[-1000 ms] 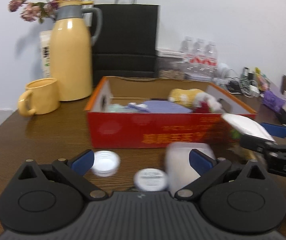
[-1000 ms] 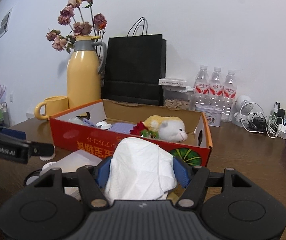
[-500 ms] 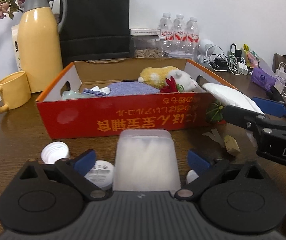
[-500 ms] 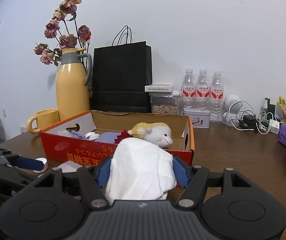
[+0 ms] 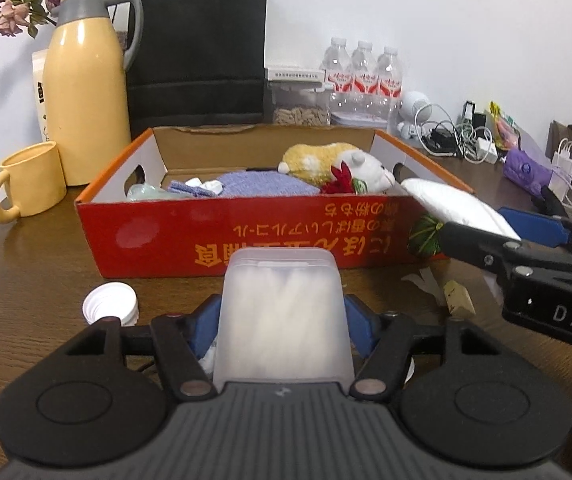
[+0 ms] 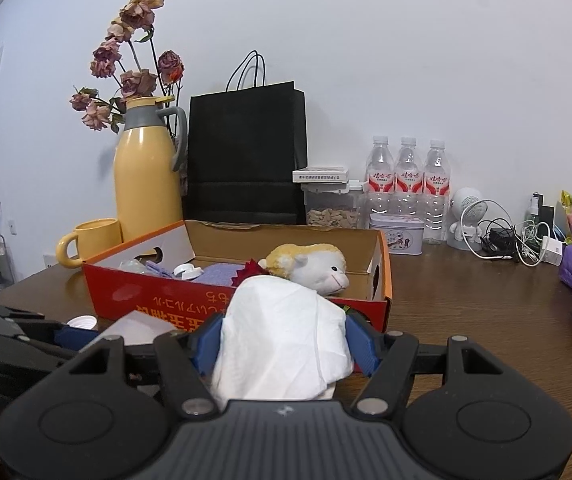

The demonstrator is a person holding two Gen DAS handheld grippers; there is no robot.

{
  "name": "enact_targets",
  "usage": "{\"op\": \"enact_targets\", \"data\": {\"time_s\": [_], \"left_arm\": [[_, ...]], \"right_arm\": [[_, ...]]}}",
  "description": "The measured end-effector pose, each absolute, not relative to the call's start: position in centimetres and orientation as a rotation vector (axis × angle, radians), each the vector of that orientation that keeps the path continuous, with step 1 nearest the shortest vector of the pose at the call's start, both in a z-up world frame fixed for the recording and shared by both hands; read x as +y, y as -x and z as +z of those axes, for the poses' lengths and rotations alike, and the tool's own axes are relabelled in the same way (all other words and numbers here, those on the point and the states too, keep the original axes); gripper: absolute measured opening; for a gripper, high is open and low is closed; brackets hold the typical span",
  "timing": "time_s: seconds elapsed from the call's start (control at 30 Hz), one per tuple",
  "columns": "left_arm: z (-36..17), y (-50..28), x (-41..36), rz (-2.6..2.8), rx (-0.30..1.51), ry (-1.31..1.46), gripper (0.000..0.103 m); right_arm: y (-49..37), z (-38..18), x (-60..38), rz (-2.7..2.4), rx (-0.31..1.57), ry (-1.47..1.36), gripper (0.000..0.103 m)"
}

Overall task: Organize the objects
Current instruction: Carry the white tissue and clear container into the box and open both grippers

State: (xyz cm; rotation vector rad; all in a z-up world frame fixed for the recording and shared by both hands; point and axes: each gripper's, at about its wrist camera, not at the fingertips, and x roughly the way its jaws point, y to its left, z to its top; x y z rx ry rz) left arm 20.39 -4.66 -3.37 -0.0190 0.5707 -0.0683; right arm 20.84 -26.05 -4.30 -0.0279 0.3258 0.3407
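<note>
- Left gripper [image 5: 282, 330]: jaws have just been closing; blue pads now press both sides of a frosted plastic tub [image 5: 282, 312] of white sticks. Tub is low over the table [image 5: 26, 280], in front of the box [image 5: 246, 236].
- Right gripper [image 6: 284, 344]: clamped on a white tissue pack [image 6: 282, 344], held near the box's right front corner.
- Box, red card, open top: already holds a plush toy [image 5: 337, 162], a purple knit piece [image 5: 262, 186], a red flower [image 5: 339, 182] and small white bits.
- Loose on the table: white cap [image 5: 110, 306], a cork-like block [image 5: 457, 298], paper scraps beside it.
- Background, probably not part of the job: jug, mug, black bag, bottles, cables.
- Progress, as judged: partly done; both held items still need boxing, then the loose pieces.
</note>
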Motion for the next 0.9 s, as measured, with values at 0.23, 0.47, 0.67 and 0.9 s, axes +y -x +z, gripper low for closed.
{"op": "enact_targets", "data": {"time_s": [0.23,0.47,0.67,0.9], "left_arm": [[-1.1,-19.2,-3.6,-0.053,0.479,0.060,0.066],[2.9,-20.4,-1.9,-0.030,0.385,0.091,0.066],[5.7,-23.4,-0.8,-0.007,0.327,0.100,0.066],[5.9,-27.1,-0.2,0.017,0.325,0.119,0.066]], "right_arm": [[-20.7,-4.2,-26.1,0.341,0.312,0.023,0.064],[-21.5,-2.3,-25.3,0.374,0.272,0.040,0.064],[-24.5,-0.2,-23.1,0.388,0.252,0.082,0.064],[-29.1,0.8,-19.6,0.373,0.244,0.117,0.064]]}}
